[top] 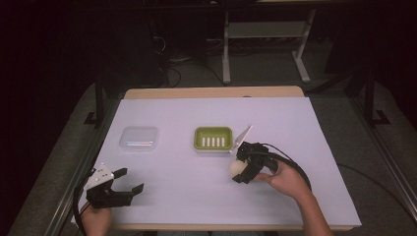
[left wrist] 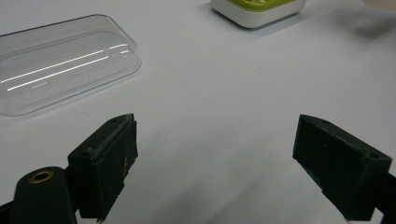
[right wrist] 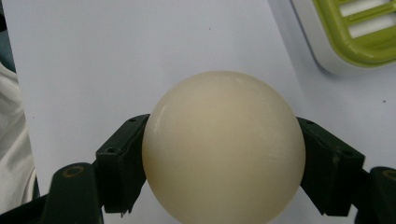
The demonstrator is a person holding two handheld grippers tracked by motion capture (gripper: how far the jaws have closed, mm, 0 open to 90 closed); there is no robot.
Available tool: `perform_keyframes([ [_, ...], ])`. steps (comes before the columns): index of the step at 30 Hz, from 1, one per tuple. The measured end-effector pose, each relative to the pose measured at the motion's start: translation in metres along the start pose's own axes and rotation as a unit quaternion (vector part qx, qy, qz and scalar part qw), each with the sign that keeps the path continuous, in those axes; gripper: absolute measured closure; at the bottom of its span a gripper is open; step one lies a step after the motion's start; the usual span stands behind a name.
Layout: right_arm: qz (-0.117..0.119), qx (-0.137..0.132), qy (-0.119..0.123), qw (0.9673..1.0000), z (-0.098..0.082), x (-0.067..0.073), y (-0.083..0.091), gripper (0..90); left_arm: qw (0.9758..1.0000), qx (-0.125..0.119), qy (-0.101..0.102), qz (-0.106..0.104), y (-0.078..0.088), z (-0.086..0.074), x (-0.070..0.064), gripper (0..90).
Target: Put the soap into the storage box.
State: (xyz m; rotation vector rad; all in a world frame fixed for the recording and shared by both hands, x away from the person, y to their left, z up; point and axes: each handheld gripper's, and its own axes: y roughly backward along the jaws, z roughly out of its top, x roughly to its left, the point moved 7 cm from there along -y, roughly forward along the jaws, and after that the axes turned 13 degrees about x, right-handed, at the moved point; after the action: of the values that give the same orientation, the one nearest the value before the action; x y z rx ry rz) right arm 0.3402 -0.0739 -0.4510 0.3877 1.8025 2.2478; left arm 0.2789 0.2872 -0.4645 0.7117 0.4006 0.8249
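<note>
Cream-coloured and smooth, a round ball (right wrist: 224, 149) is clamped between the two black jaws of the right gripper (top: 244, 169), which press on its left and right sides. The ball is seen in front of the green slotted soap dish with a white base (top: 213, 138), slightly to the right of it and apart from it. In the high view it is hard to tell whether the ball touches the white sheet (top: 314, 187) that covers the table.

A clear plastic lid with rounded corners (top: 139, 138) is lying flat, well to the left of the soap dish. Between the soap dish and the near edge of the sheet, wide bare room is left. A small pale thing is leaned at the right side of the soap dish; what it is cannot be told.

Well to the left of the soap dish and nearer to the person, the left gripper (top: 131, 180) is held with its jaws spread wide, and nothing is held between them.
</note>
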Motion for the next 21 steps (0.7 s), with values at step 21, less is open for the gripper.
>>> perform_keyframes([
  [21,-0.001,-0.006,0.013,0.9999,0.03,-0.02,0.027,24.2,1.0,0.0,0.001,0.001,0.001,0.0,0.002,13.0],
])
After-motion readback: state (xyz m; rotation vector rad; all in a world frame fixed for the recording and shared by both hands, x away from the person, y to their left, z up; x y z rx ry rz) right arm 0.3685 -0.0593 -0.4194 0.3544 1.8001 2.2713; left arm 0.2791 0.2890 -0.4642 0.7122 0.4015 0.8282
